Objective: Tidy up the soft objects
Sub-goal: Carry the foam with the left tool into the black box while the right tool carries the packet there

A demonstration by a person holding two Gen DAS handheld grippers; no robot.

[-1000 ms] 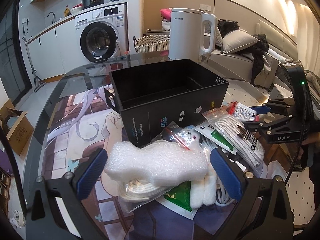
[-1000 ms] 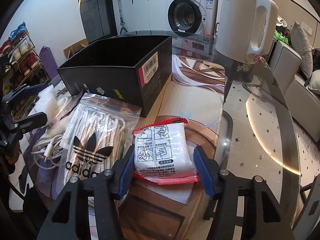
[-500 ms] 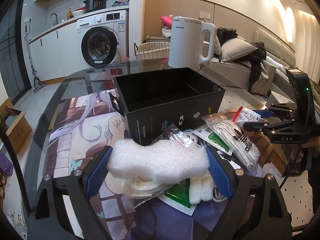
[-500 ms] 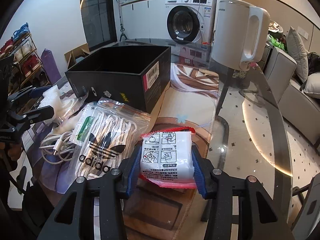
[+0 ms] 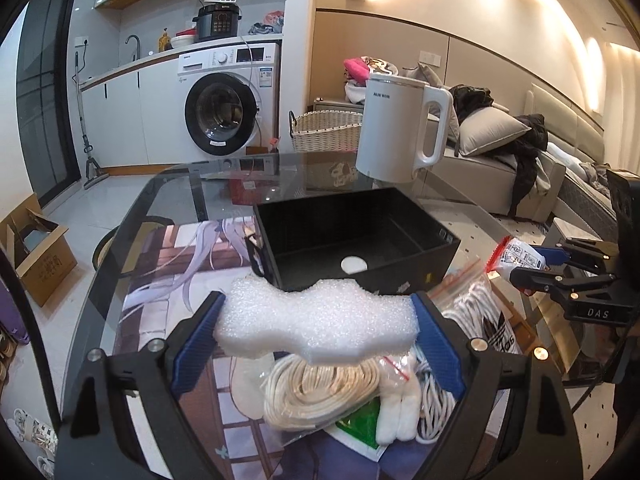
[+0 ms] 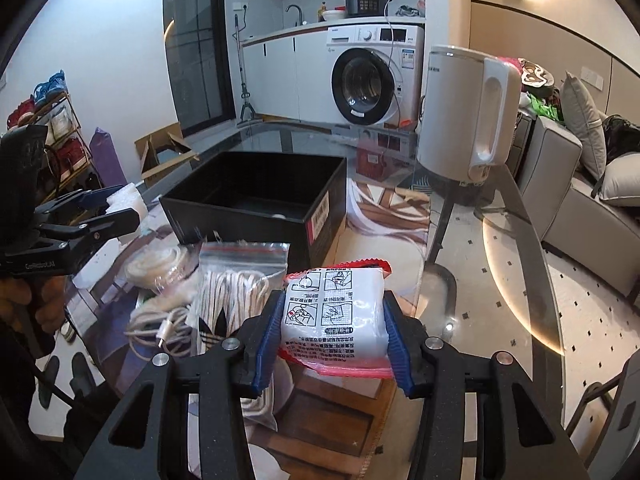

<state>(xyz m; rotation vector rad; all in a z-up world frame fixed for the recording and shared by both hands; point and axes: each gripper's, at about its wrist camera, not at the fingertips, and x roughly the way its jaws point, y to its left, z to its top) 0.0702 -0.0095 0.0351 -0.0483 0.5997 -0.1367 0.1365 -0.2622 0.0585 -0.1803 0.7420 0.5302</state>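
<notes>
A white foam block (image 5: 320, 324) hangs above the table with my left gripper (image 5: 316, 304) shut on its two ends. My right gripper (image 6: 335, 304) is shut on a white packet with a red edge (image 6: 336, 316) and holds it off the table. An open black box (image 5: 380, 280) stands just beyond both, with only a white round spot showing on its floor. In the left wrist view the right gripper (image 5: 528, 268) is at the right with the packet (image 5: 516, 254). In the right wrist view the left gripper (image 6: 116, 208) with the foam (image 6: 128, 200) is left of the box (image 6: 240, 228).
A zip bag of white laces (image 6: 236, 296), a bagged coil of cord (image 5: 320, 388) and a loose cable (image 6: 160, 328) lie below the grippers on a printed mat. A white kettle (image 5: 400, 128) stands behind the box. The glass table's rim (image 5: 132, 216) curves round at the left.
Both grippers closed onto their items and rose. The foam and the packet now hang higher, nearer the level of the box's rim.
</notes>
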